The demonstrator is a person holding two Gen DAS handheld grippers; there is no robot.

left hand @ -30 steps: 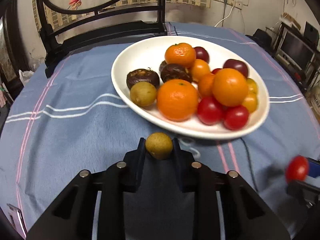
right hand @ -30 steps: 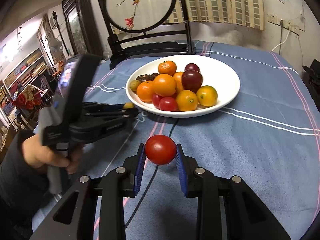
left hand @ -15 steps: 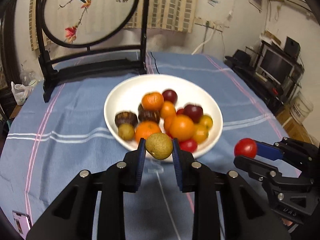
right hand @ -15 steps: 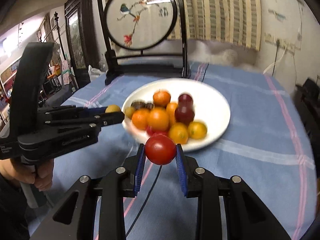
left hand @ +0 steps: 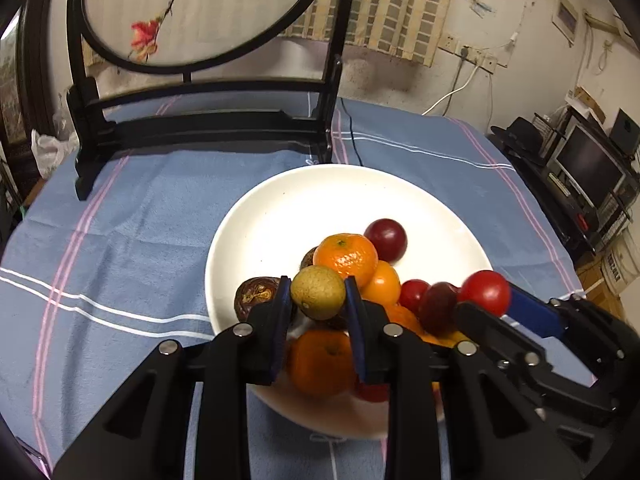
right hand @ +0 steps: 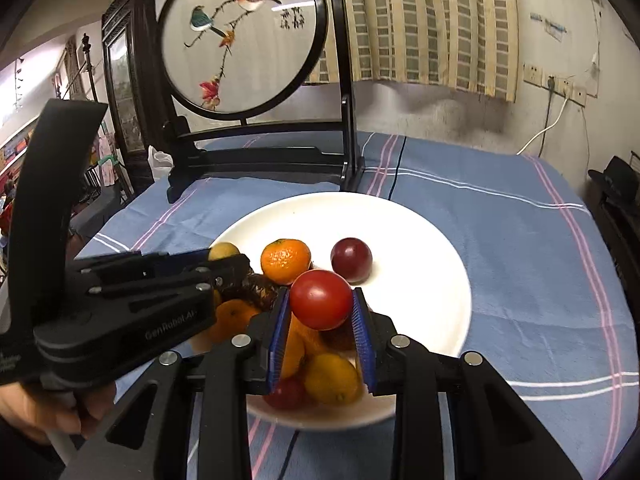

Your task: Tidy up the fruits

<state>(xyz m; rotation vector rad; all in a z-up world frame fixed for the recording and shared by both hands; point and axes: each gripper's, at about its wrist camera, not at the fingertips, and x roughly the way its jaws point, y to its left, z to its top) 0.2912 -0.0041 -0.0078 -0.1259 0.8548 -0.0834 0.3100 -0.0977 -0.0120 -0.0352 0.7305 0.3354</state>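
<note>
My left gripper (left hand: 318, 294) is shut on a small yellow-green fruit (left hand: 318, 291) and holds it above the near part of the white plate (left hand: 280, 216). My right gripper (right hand: 321, 302) is shut on a red tomato (right hand: 321, 299), also above the plate (right hand: 420, 248). The plate holds a tangerine (left hand: 346, 256), a dark red plum (left hand: 386, 238), a brown wrinkled fruit (left hand: 254, 294), oranges and tomatoes piled at its near side. The right gripper and its tomato (left hand: 485, 291) show at the right of the left wrist view. The left gripper (right hand: 224, 254) shows at the left of the right wrist view.
The plate sits on a round table with a blue striped cloth (left hand: 120, 240). A black framed round embroidery screen (right hand: 240, 40) stands at the table's far edge. A cable (left hand: 352, 136) runs over the cloth behind the plate. A monitor and shelves (left hand: 588, 164) stand off to the right.
Both grippers have moved forward over the plate with their fruits still held. The plate and screen now look much closer in both views.
</note>
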